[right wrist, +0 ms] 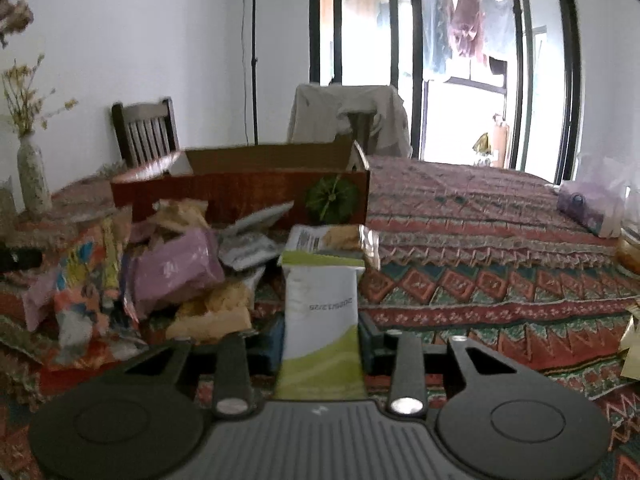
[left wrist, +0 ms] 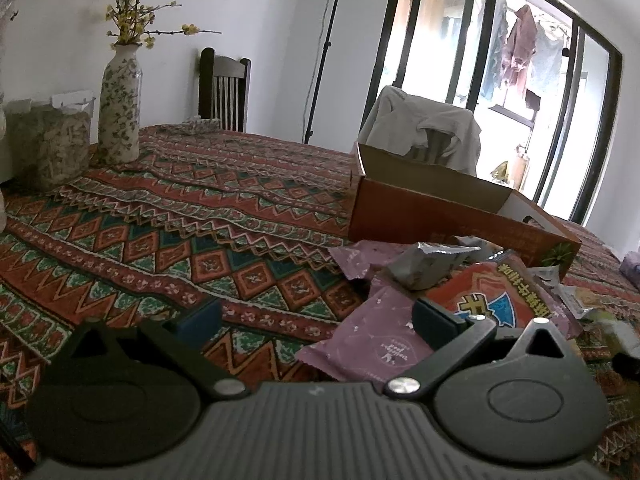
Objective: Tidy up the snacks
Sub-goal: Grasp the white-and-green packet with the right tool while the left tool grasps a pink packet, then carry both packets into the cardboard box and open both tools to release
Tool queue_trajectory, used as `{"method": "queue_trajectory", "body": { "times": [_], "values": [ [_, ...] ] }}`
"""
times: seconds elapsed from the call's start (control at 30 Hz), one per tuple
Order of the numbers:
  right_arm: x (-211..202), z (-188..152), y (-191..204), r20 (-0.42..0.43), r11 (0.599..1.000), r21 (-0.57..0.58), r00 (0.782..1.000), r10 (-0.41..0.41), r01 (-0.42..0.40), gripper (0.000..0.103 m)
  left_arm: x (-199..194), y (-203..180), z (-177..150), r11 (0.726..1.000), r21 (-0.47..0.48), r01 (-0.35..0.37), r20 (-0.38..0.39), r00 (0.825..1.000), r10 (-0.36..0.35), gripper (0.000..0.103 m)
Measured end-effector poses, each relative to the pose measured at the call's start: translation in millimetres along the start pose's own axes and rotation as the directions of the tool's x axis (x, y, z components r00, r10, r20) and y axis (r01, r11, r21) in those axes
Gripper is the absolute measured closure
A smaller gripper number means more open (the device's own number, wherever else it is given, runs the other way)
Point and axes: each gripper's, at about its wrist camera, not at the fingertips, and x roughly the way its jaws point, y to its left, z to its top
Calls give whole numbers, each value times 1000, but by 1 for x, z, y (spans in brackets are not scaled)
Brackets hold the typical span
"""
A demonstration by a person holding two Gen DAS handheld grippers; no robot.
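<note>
1. Right wrist view: right gripper (right wrist: 322, 340) points forward and slightly down over the patterned tablecloth (right wrist: 500, 248), jaws drawn in close on either side of a white-and-green snack packet (right wrist: 322, 312); both pads appear to meet the packet's edges, so it looks gripped.
2. That packet runs lengthwise away from the camera toward 12 o'clock, printed date upside down; its far end lies just before another green-edged packet (right wrist: 332, 240).
3. Snack pile (right wrist: 176, 272) sits at 9–10 o'clock of the right gripper: purple, orange and beige wrappers, overlapping.
4. Cardboard box (right wrist: 240, 196) is at 12 o'clock behind the pile, open top, green pumpkin picture on its front wall.
5. Left wrist view: left gripper (left wrist: 316, 320) is low over the cloth, tilted down, jaws wide apart, nothing between them; the right-side fingertip (left wrist: 436, 324) overlaps a purple packet (left wrist: 376, 340), contact unclear.
6. Left view only: floral vase (left wrist: 120, 104) with yellow twigs and a clear jar (left wrist: 48, 140) at 10 o'clock, red-orange packet (left wrist: 492, 300) at 2 o'clock, box seen from its short end (left wrist: 440, 212).
7. Right view only: plastic bag with a purple pack (right wrist: 592, 204) at 2 o'clock.
8. Both views: wooden chair (right wrist: 146, 132), cloth-draped chair (left wrist: 424, 128), window.
</note>
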Motion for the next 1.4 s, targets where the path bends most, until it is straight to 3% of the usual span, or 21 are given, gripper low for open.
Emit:
{"method": "queue_trajectory", "body": {
  "times": [0.13,0.37,0.63,0.8,0.87,0.97,1.1,1.4],
  "values": [
    [-11,3,-3,45,1000,15,999,14,-15,68,2,0,2,1000,0,-17,-30,999,17,0],
    [-20,1,-5,63,999,31,997,37,-39,68,-2,-4,0,999,26,27,-95,995,-25,0],
    [-19,-2,-7,62,997,46,997,52,-55,68,19,-37,2,977,213,20,-172,985,18,0],
    [-20,-4,-13,62,997,62,997,50,-54,67,40,-49,4,968,250,4,-202,978,48,0],
    [-21,-5,-15,62,996,67,997,48,-52,67,44,-50,5,969,248,17,-213,976,38,7],
    [-21,-6,-18,63,996,73,997,43,-47,67,43,-47,4,973,224,56,-220,975,-5,36],
    [-19,-5,-19,57,996,76,998,41,-45,67,37,-41,0,979,195,62,-184,983,-25,40],
    [-19,-5,-17,64,996,70,997,50,-55,67,4,-28,5,986,164,17,-91,996,-2,41]
  ]
}}
